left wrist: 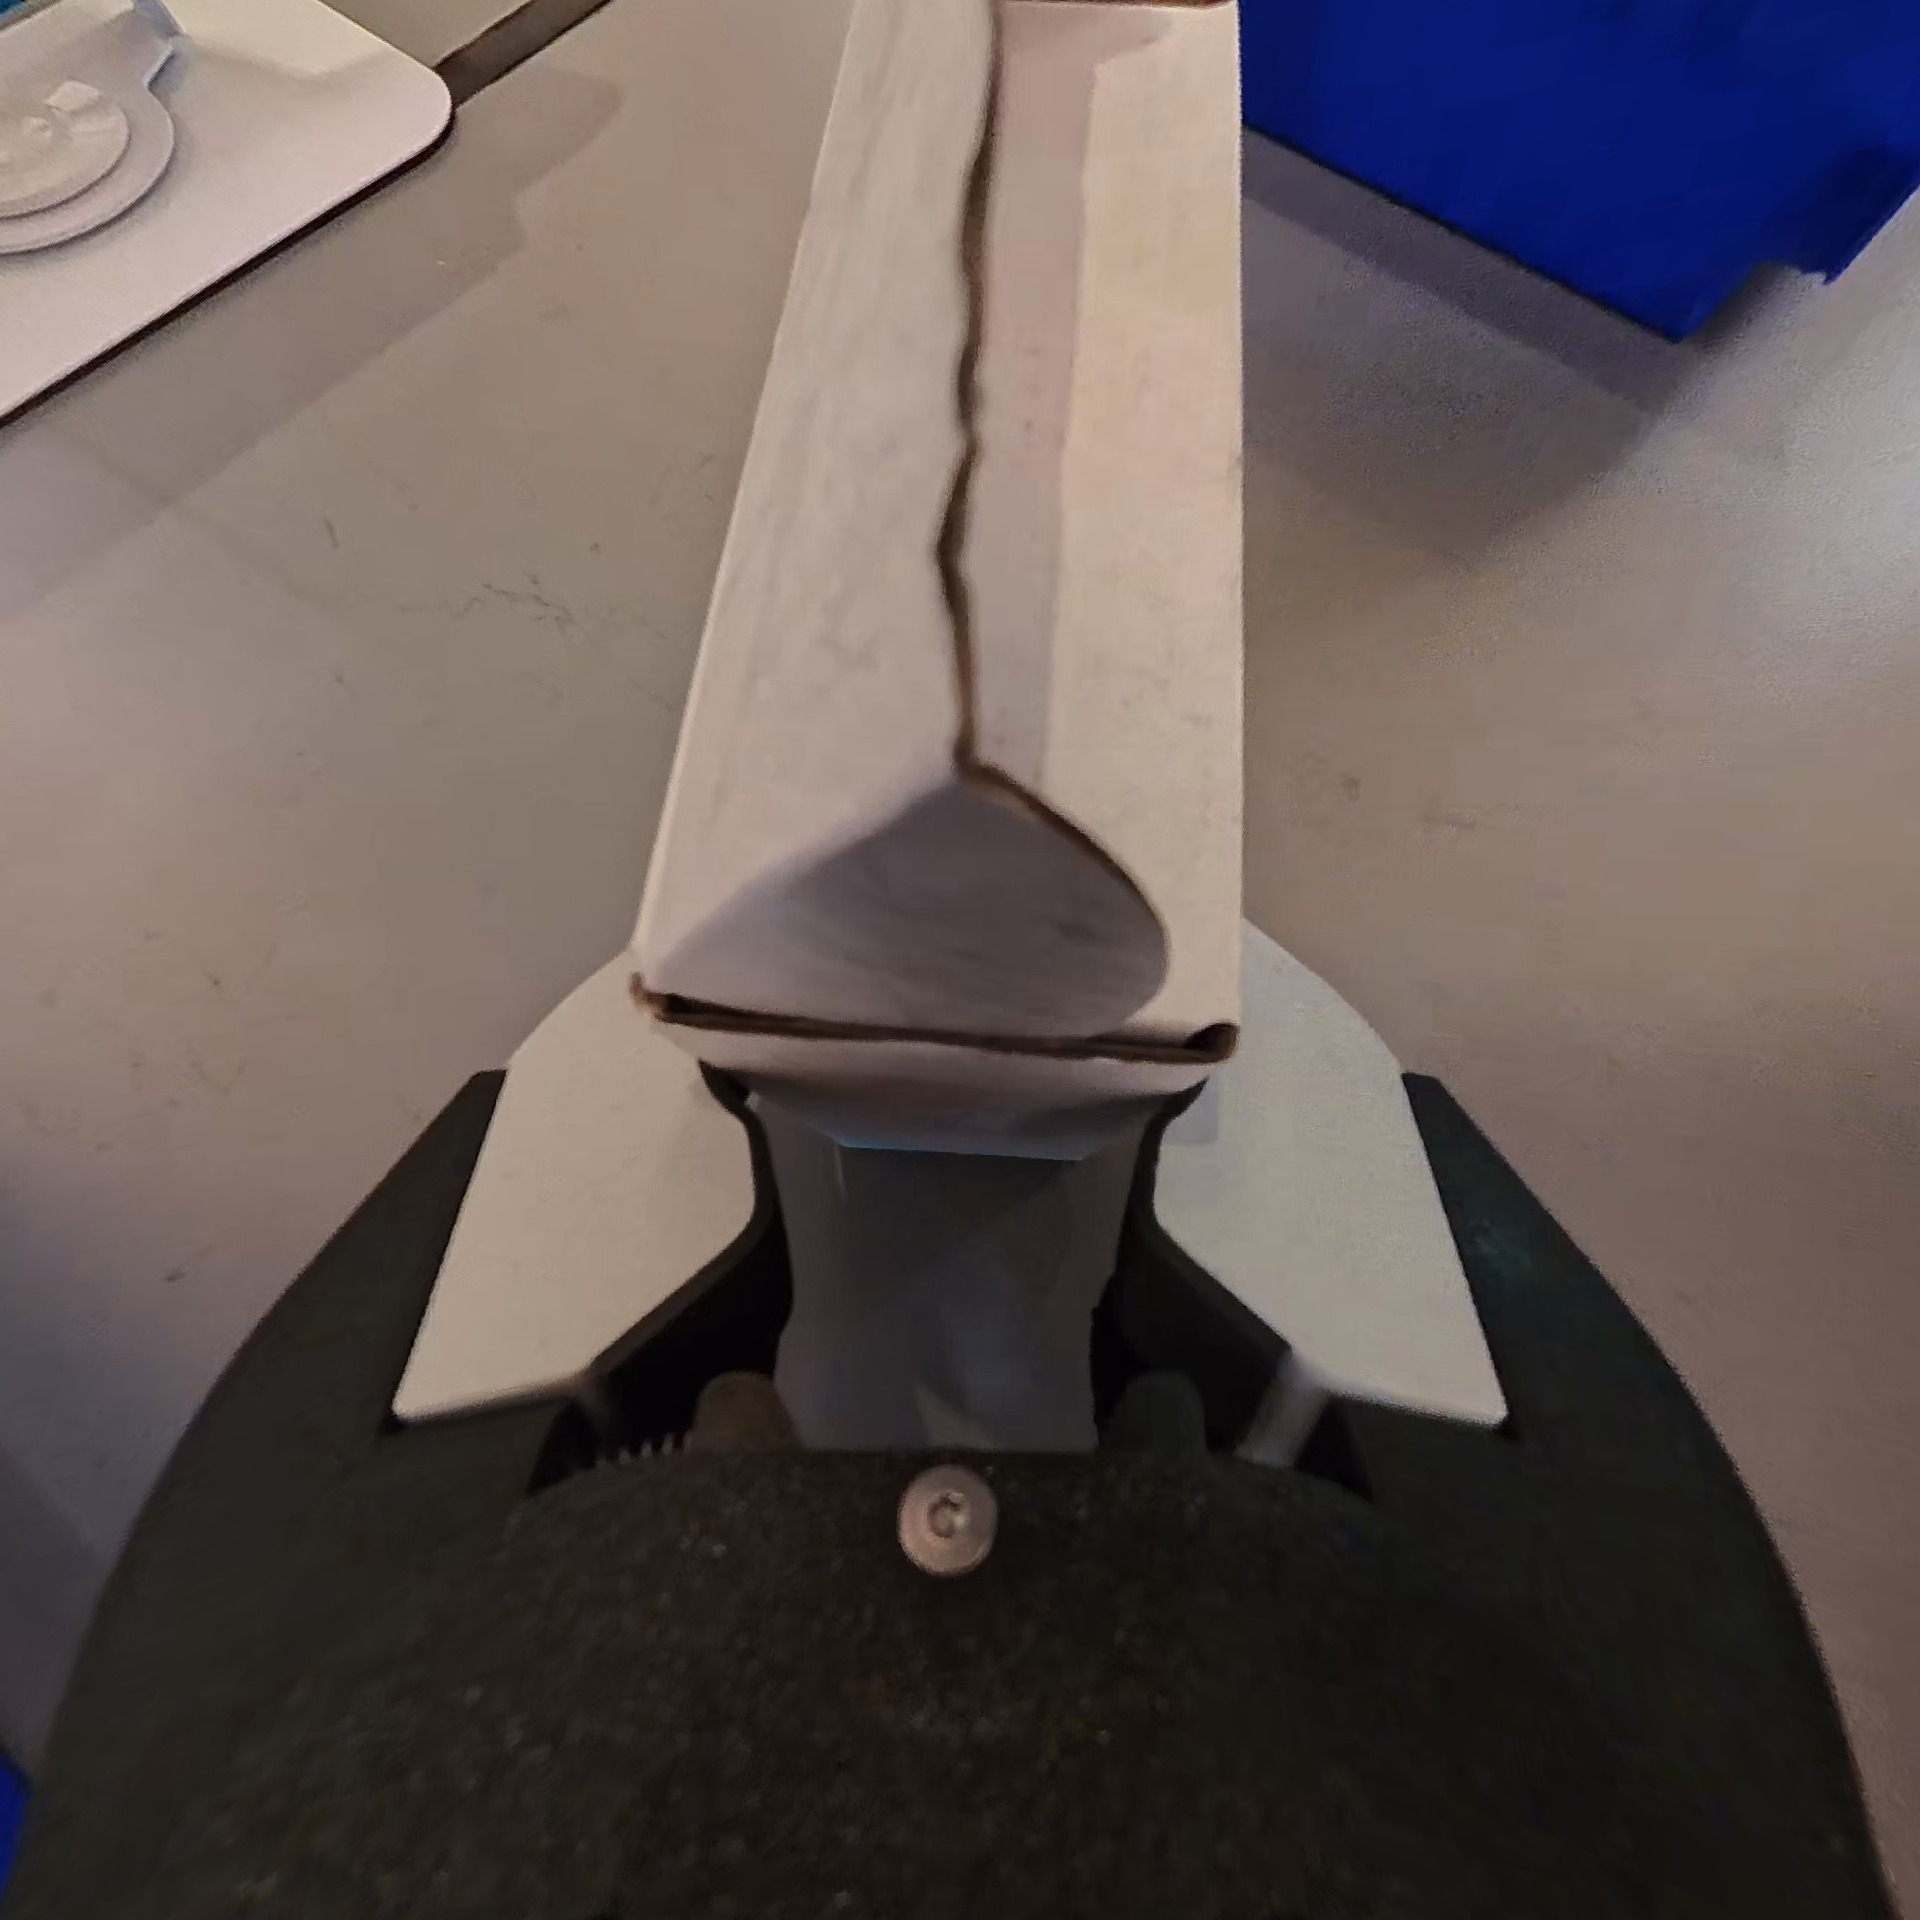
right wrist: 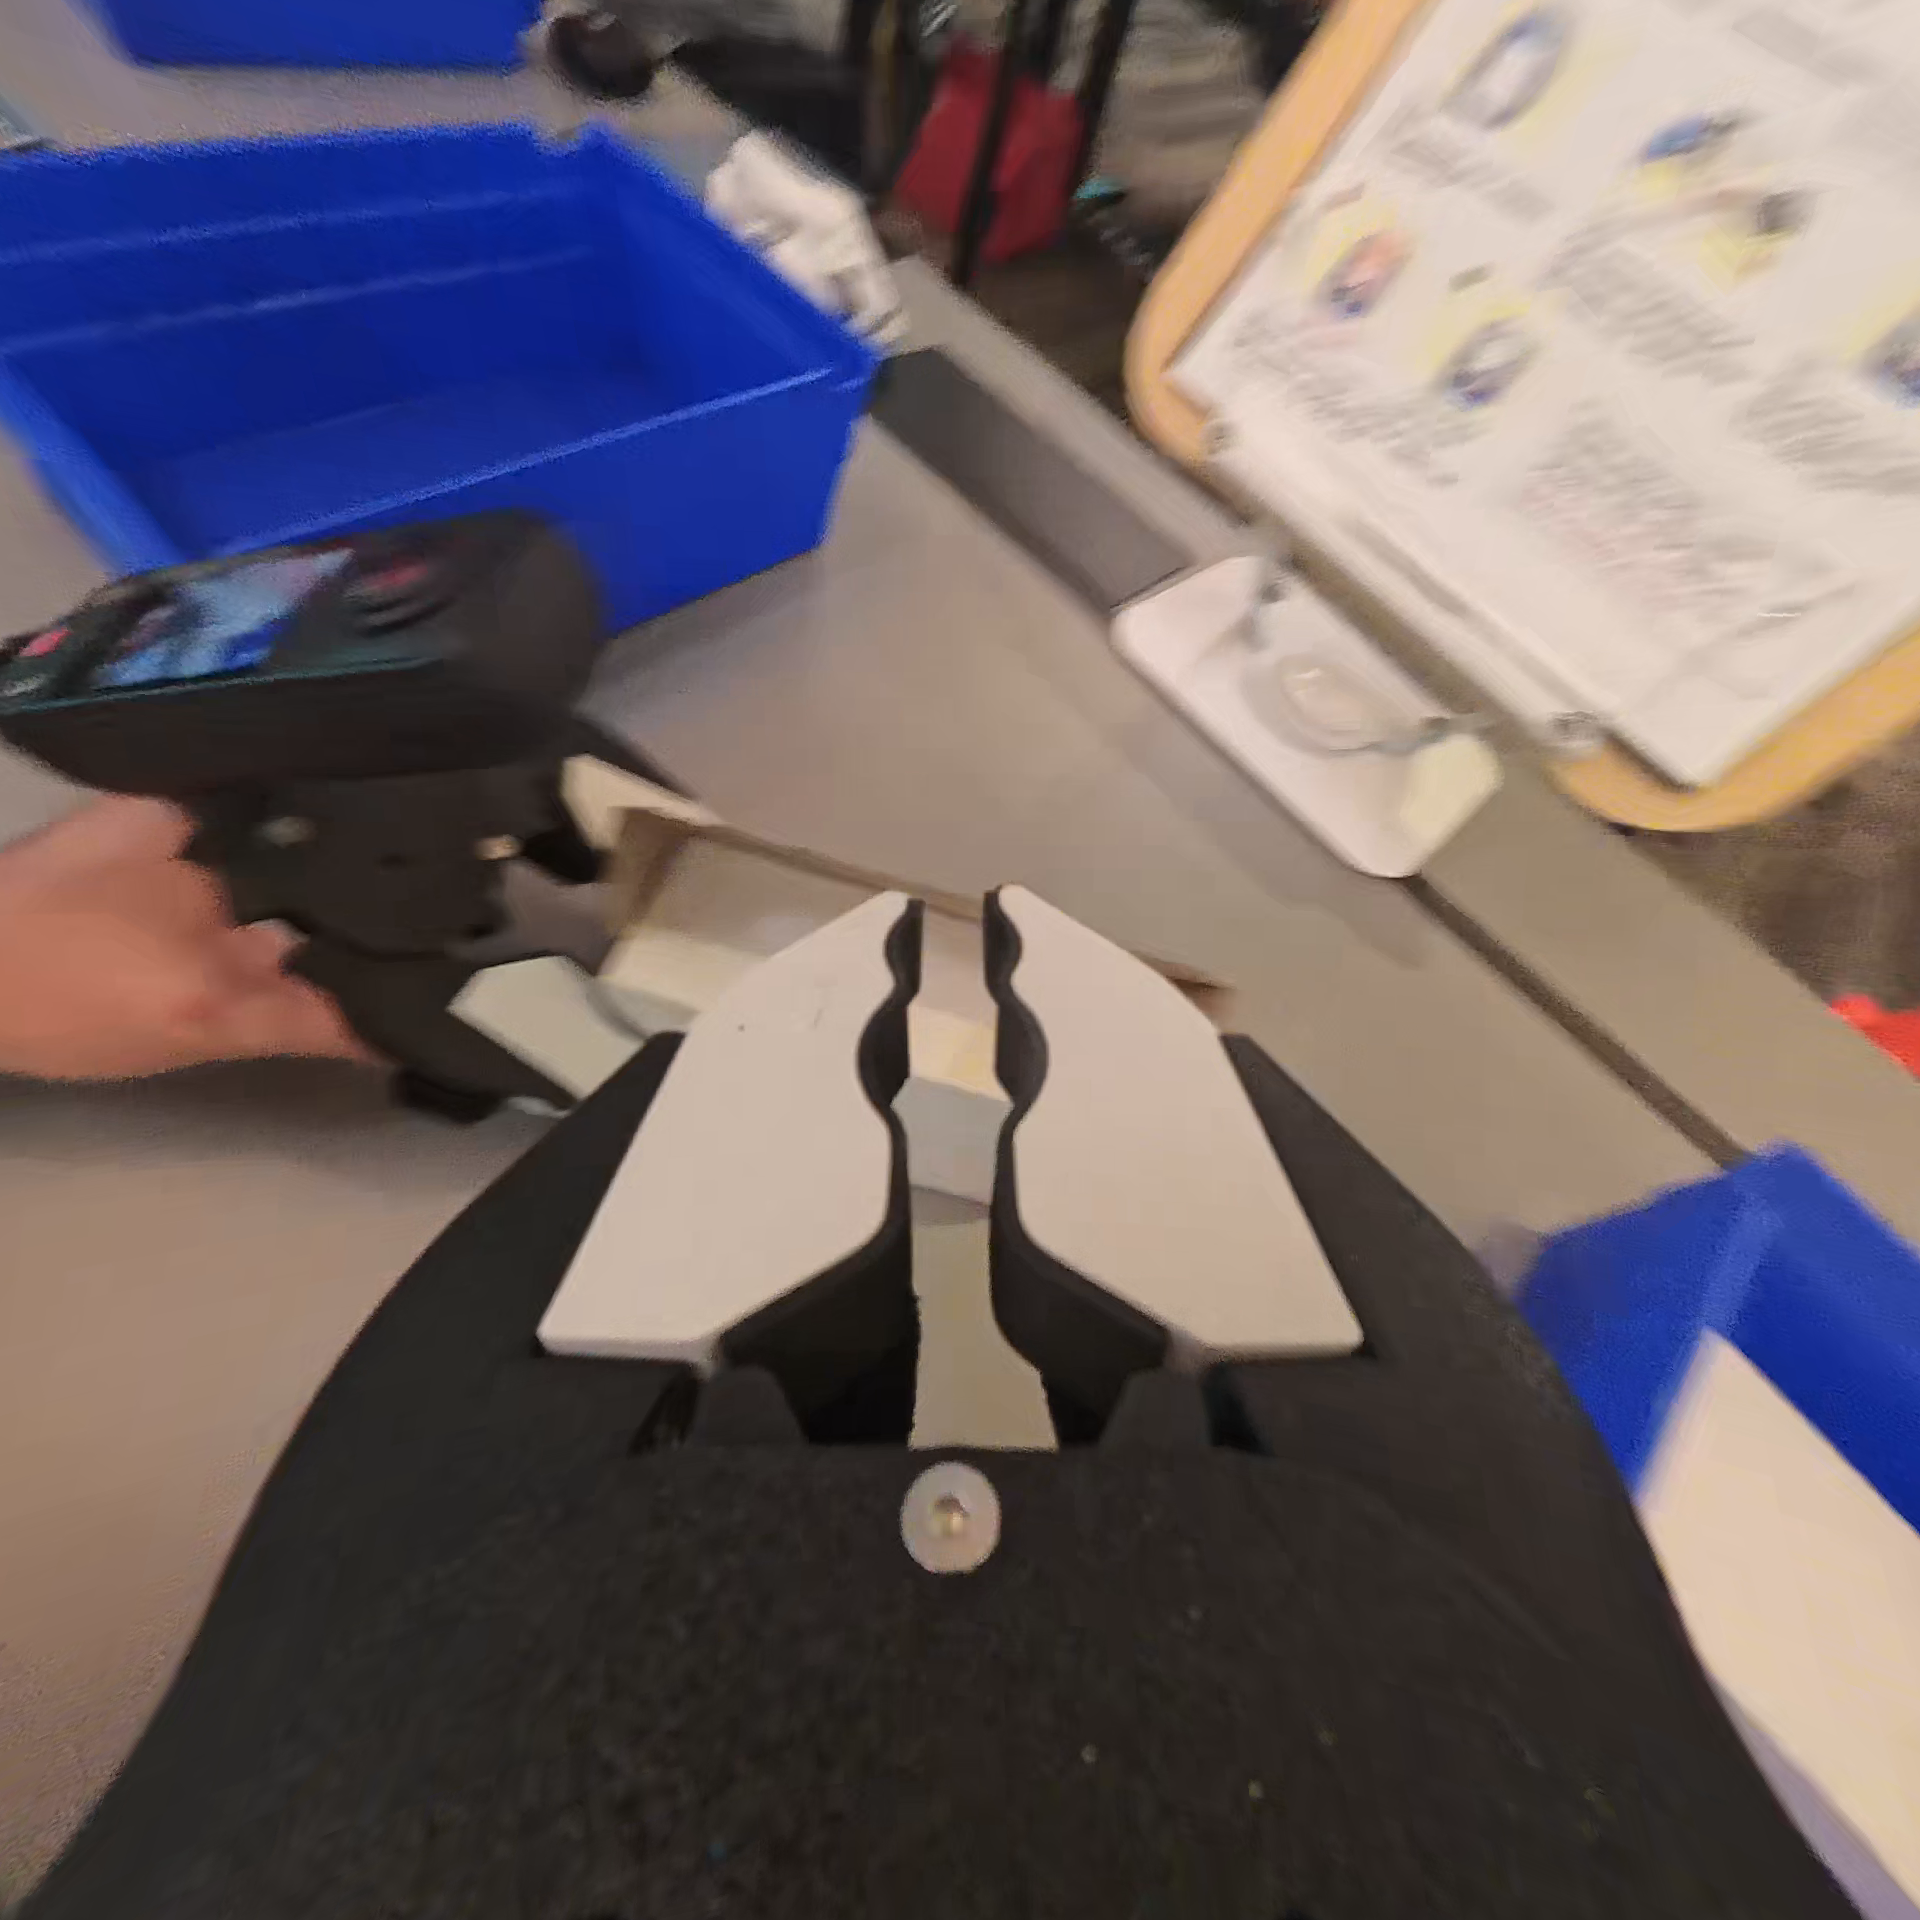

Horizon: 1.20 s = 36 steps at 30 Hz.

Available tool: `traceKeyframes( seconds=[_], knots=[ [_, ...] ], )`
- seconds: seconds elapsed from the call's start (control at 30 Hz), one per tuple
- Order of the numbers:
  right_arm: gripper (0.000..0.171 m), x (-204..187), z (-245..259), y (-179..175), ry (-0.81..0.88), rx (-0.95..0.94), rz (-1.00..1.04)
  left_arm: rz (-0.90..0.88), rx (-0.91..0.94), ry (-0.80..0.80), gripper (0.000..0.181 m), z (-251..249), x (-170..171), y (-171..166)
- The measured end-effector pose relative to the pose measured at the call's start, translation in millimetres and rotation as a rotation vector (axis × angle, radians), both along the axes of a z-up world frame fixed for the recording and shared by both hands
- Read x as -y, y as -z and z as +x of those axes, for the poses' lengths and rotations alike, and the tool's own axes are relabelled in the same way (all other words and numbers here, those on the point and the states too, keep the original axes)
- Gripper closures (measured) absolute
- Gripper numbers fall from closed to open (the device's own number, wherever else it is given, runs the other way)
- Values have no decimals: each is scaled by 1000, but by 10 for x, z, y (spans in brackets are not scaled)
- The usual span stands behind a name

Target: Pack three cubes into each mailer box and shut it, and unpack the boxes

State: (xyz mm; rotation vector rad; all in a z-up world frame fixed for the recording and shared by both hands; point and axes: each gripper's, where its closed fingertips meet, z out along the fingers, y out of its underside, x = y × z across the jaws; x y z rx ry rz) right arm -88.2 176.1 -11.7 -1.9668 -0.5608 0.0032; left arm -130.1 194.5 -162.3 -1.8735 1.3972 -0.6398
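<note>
Two grippers on one mailer box (left wrist: pixel 966 520).
Left gripper (left wrist: pixel 951 1060) pinching flap edge, steadying; right gripper (right wrist: pixel 953 909) nearly closed, apparently empty, near box.

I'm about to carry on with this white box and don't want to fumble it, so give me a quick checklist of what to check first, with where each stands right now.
1. Left gripper holds the white box: ok, its fingers are hidden under the box end.
2. Box flaps shut: not ok, a dark seam runs along the top.
3. Cubes inside the box: cannot tell, nothing of the inside shows.
4. Right gripper free: cannot tell; fingers nearly together, and the picture is too blurred to show whether they pinch the box edge.
5. Blue bin ready to receive: ok, its visible part looks empty.
</note>
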Motion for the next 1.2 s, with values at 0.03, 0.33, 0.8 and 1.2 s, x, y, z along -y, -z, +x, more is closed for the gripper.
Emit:
traceKeyframes(
  seconds=[0.03, 0.33, 0.8, 1.2],
  knots=[
    [162, -31, 210, -71, 51, -11, 24, 0, 1, -1, 105, 0, -1, -1],
    [153, -239, 588, 539, 115, -142, -87, 1, 4, -3, 105, 2, -1, 0],
    [159, -310, 596, 312, 100, -140, 13, -1, 9, -8, 105, 4, -5, -2],
    [171, -496, 530, 463, 39, -323, -15, -1, 13, -14, 105, 5, -1, -2]
  ],
)
